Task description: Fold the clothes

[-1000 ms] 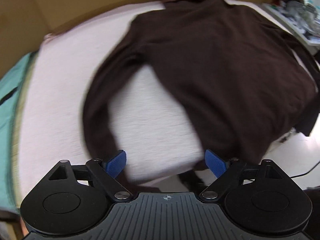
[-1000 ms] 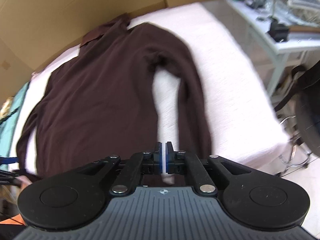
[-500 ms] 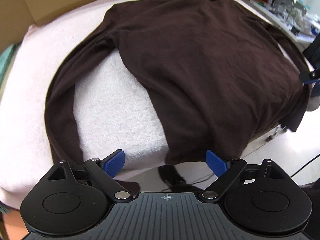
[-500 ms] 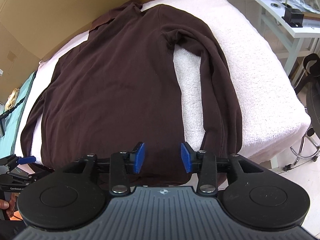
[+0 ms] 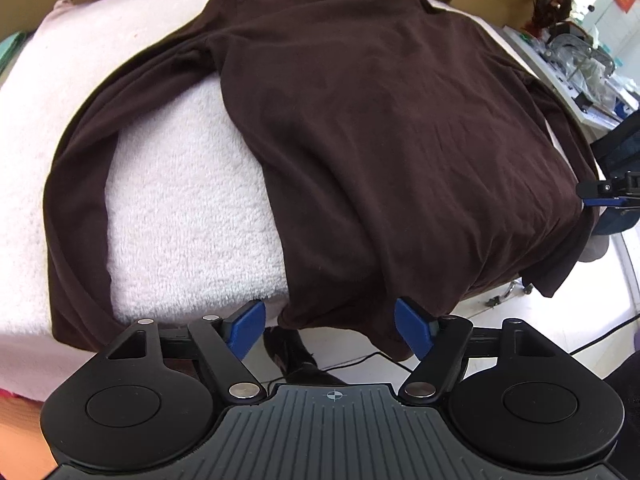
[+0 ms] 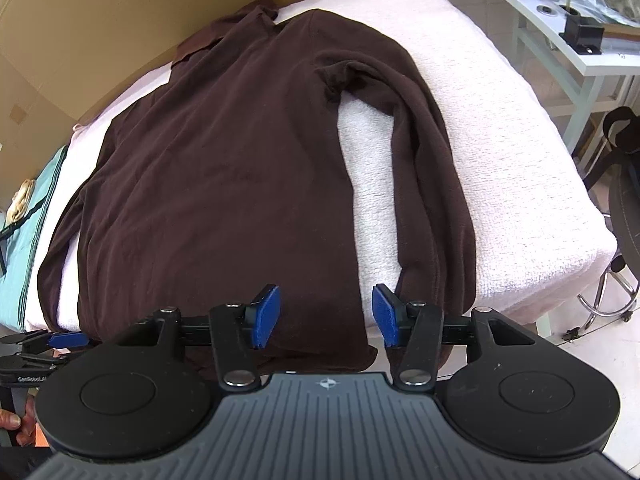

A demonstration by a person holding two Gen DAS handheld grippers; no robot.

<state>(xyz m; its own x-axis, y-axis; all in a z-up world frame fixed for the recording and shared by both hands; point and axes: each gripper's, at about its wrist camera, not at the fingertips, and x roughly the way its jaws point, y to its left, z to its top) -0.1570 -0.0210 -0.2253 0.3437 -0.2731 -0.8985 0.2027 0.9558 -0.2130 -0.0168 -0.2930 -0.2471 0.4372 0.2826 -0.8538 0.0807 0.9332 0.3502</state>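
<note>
— Which way does the shirt (image 5: 380,128) lie?

— Flat on the pink towel (image 5: 180,200), its long axis running straight away from me: collar (image 6: 224,36) at the far end by the cardboard (image 6: 80,20), hem at the near edge, drooping a little over it. Both sleeves curve back down beside the body toward me.

— And your jaws?

— My left gripper (image 5: 330,326) is spread wide, holding nothing, hovering just off the hem's left corner. My right gripper (image 6: 326,316) is spread too, empty, above the hem's right corner.

— What does the left view give you that the right doesn't?

— The left sleeve (image 5: 76,184) bowing out in a wide arc, and the floor under the hem with a cable (image 5: 368,358). My right gripper's blue tip pokes in at its far right.

— And the right view?

— The right sleeve (image 6: 432,176) lying nearly straight, a white table (image 6: 560,40), a chair (image 6: 624,208), a teal cloth (image 6: 24,216) at left, and fingers (image 6: 16,420) on my left gripper's handle
</note>
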